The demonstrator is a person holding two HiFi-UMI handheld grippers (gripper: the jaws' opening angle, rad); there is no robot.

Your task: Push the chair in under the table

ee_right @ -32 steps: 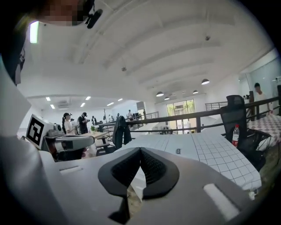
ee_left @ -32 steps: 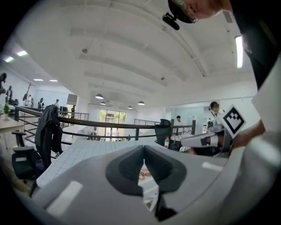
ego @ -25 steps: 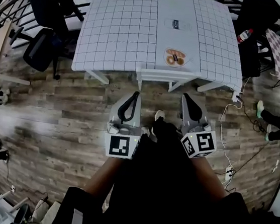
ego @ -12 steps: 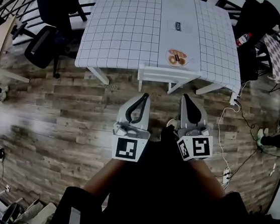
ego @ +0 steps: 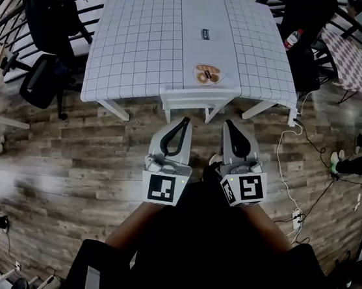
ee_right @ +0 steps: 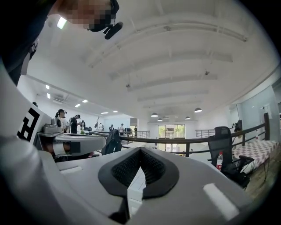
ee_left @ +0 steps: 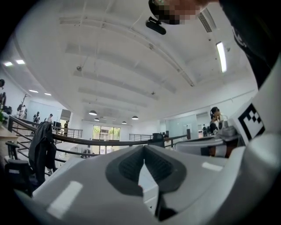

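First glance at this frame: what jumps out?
The big table with a grid-patterned cloth fills the top of the head view, a white chair tucked at its near edge. Below it, the left gripper and right gripper point toward that chair, jaws shut and empty.

open-plan office: swivel chairs, a long black railing, strip ceiling lights, wood-look floor.
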